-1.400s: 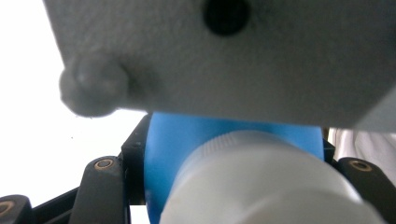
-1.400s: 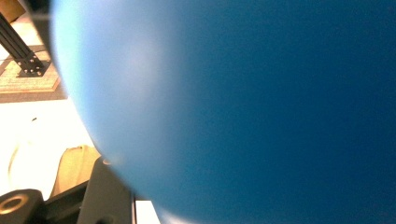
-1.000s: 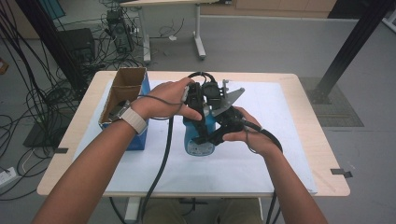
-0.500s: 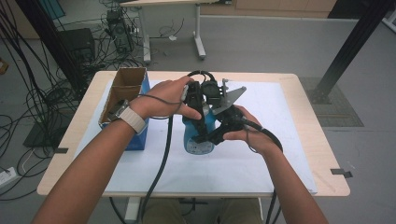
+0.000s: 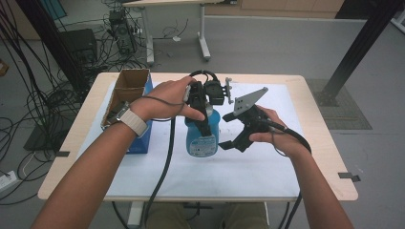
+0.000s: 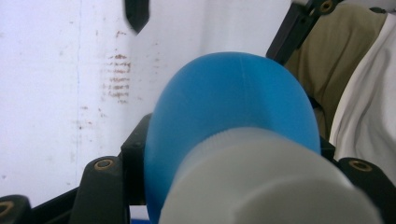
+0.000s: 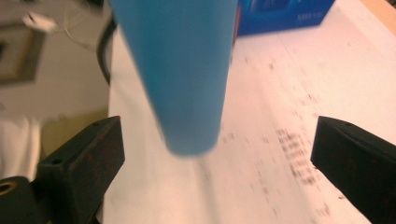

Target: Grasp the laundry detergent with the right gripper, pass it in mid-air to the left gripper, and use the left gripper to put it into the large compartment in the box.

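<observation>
Right gripper [image 5: 228, 131] has pulled back off the blue bottle [image 5: 202, 136] since the earlier frame — jaws have just been opening, now spread wide w/ nothing between them, bottle just beyond the tips in the right gripper view. Right hand [image 5: 272, 136] holds it low, tilted toward the bottle. Left gripper [image 5: 200, 112] comes down from above, clamped on the bottle's top by the white cap [image 6: 271, 182]; left hand [image 5: 165, 100] arched over it. Bottle stands upright mid-table on the white sheet [image 5: 267, 171] — cardboard box [image 5: 126, 93] farther left.
</observation>
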Available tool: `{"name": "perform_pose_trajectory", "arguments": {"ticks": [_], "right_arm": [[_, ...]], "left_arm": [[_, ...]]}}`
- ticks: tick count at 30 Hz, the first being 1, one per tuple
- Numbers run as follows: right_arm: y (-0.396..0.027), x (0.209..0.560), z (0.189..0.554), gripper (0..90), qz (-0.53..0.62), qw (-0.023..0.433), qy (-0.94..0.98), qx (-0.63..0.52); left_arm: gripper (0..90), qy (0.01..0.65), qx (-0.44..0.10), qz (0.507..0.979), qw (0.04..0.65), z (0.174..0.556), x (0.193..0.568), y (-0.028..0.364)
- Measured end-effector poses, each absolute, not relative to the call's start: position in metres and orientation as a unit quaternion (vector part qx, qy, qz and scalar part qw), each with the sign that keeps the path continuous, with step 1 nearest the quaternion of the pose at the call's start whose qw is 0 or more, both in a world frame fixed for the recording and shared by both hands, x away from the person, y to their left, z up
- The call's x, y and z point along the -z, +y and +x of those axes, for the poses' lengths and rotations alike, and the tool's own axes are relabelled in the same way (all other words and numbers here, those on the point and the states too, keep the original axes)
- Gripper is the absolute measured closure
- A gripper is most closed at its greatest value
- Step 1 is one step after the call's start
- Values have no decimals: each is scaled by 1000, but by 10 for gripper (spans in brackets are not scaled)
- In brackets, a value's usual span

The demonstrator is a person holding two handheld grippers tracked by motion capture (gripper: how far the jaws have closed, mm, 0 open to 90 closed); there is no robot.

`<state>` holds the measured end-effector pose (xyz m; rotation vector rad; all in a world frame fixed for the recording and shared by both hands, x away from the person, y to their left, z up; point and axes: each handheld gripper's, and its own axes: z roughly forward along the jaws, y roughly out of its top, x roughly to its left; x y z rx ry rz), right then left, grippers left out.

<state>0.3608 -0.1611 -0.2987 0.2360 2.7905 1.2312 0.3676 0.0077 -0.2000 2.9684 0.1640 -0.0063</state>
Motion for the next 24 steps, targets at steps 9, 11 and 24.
{"name": "perform_pose_trajectory", "arguments": {"ticks": [9,11,24], "right_arm": [[-182,291,365,28,133,60,920,-365],[-186,289,366,37,132,55,926,-350],[-204,284,376,40,165,67,951,-253]], "left_arm": [[387,89,-20,993,79,369,195,16],[387,100,-24,992,78,371,194,18],[386,158,-47,984,67,375,192,29]]}}
